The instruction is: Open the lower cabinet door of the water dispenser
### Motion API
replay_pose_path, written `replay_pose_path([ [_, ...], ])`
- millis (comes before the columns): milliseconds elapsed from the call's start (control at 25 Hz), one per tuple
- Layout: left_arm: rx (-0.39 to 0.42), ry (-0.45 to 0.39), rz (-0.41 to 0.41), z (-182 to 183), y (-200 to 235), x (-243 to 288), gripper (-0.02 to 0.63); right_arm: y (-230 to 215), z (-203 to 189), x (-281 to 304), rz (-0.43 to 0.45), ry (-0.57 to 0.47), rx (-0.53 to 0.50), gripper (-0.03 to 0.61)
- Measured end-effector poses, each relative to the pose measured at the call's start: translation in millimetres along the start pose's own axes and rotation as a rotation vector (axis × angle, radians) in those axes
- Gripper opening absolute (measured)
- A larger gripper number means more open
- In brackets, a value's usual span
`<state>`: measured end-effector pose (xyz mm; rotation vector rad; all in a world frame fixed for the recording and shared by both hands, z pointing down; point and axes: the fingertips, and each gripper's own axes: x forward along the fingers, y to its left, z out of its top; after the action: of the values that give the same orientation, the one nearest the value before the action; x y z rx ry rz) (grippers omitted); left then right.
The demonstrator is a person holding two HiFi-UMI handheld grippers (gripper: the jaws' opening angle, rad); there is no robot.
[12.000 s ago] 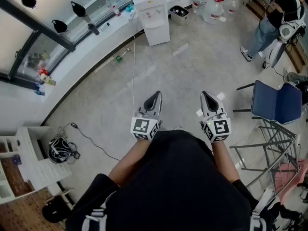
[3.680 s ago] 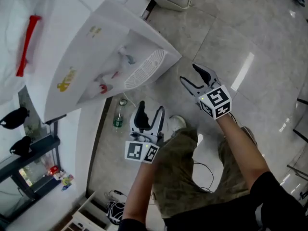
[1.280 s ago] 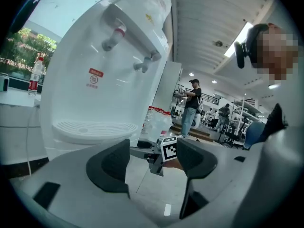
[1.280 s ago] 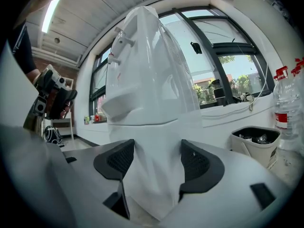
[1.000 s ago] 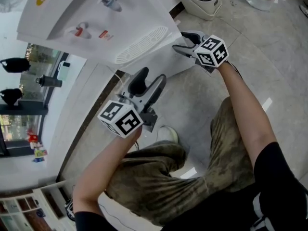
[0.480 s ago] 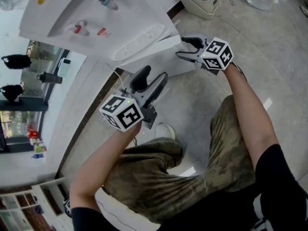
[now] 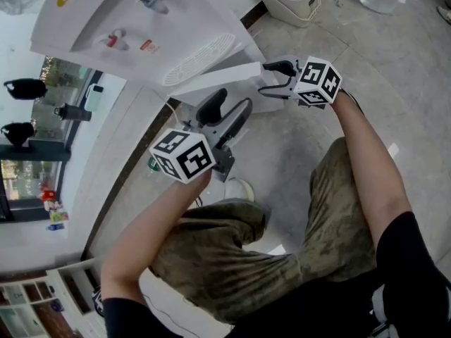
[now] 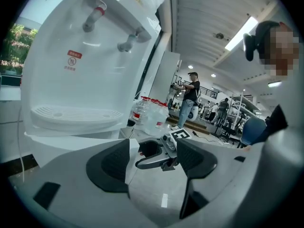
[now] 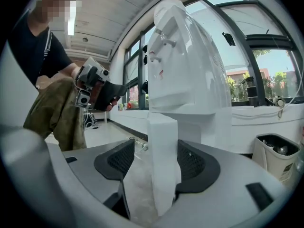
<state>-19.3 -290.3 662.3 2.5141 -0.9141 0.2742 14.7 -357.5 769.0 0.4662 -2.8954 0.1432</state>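
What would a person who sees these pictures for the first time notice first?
The white dispenser fills the head view's upper left, and its lower door stands swung out over the floor. The right gripper has the door's free edge between its jaws. The left gripper hangs open just below the dispenser, holding nothing.

I see bright daylight through the windows. Both gripper views bulge with black corners; a ceiling strip light glares.
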Motion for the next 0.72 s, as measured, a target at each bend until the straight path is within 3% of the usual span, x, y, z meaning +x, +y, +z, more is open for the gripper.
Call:
replay_pose_path([
  [240, -0.036, 0.067, 0.019, -21, 11, 6, 0.287, 18, 1, 3, 0.062, 0.015, -0.021, 0.264],
  [440, -0.060, 0.060, 0.054, -21, 19, 3, 0.287, 25, 1, -2, 0.118, 0.007, 0.003, 0.170],
  [720, -0.099, 0.064, 0.061, -26, 21, -7, 0.287, 52, -2, 1, 0.265, 0.009, 0.034, 0.170],
])
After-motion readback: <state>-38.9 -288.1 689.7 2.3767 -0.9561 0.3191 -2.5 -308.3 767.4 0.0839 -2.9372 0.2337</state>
